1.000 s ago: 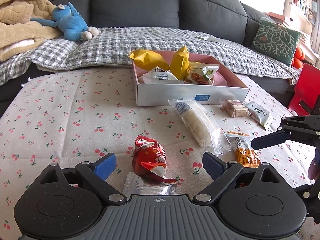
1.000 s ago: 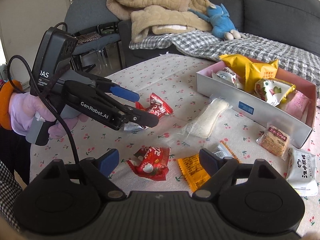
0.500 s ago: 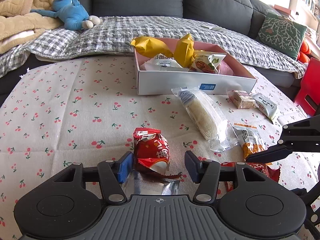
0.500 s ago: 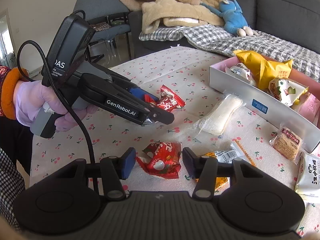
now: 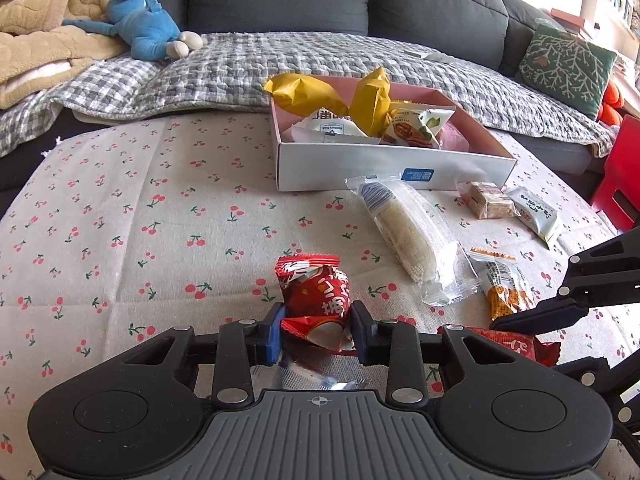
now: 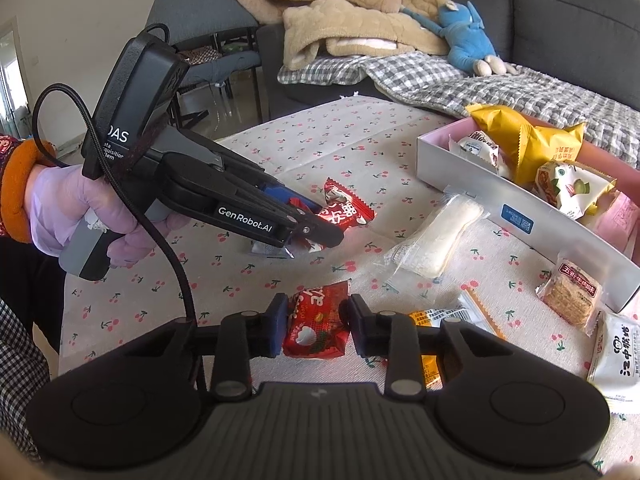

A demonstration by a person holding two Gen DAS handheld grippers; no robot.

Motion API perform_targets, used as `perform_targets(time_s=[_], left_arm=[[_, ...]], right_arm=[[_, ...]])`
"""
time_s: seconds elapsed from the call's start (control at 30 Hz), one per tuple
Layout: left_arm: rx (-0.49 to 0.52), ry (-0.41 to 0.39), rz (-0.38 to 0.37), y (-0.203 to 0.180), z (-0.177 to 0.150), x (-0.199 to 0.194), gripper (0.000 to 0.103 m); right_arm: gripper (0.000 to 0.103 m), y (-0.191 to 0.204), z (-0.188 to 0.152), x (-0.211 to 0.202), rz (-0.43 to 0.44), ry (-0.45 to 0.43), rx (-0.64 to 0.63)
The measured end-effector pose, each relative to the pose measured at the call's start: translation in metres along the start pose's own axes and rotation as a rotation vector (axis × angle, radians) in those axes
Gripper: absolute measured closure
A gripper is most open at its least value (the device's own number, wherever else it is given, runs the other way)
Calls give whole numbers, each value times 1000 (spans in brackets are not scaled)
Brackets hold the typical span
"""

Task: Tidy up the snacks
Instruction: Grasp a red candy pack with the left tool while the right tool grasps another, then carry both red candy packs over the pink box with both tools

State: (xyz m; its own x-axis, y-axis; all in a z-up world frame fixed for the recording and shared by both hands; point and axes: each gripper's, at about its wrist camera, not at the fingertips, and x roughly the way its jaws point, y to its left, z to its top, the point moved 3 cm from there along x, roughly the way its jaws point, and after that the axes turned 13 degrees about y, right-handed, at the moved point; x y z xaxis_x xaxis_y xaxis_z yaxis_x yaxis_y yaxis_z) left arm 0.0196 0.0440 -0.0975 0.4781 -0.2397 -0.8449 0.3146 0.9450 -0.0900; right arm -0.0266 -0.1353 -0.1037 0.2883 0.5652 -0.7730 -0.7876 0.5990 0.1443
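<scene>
On the cherry-print tablecloth, my left gripper is closing its jaws on a red snack packet, and both blue pads touch its sides. The right wrist view shows that left gripper, in a gloved hand, on the same red packet. My right gripper is also closing, its pads pressing a second red packet. A white box with a pink inside holds yellow bags and other snacks at the back.
Between the grippers and the box lie a long white rice-cracker pack, an orange packet, a brown cracker pack and a white packet. A silver wrapper lies under my left gripper. A grey sofa stands behind.
Both grippers went from wide open to closed against their red packets. The left gripper moved forward a little over its packet; the right stayed in place.
</scene>
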Motion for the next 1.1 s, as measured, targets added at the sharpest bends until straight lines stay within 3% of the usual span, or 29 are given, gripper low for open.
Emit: perform_targets(time_s=[0.6, 1.1], left_arm=[[-20, -33, 12, 2, 11, -9, 74], [-16, -48, -11, -9, 25, -14, 74]], right_arm=[[76, -10, 12, -10, -23, -47, 20], [77, -63, 28, -38, -96, -138, 148]])
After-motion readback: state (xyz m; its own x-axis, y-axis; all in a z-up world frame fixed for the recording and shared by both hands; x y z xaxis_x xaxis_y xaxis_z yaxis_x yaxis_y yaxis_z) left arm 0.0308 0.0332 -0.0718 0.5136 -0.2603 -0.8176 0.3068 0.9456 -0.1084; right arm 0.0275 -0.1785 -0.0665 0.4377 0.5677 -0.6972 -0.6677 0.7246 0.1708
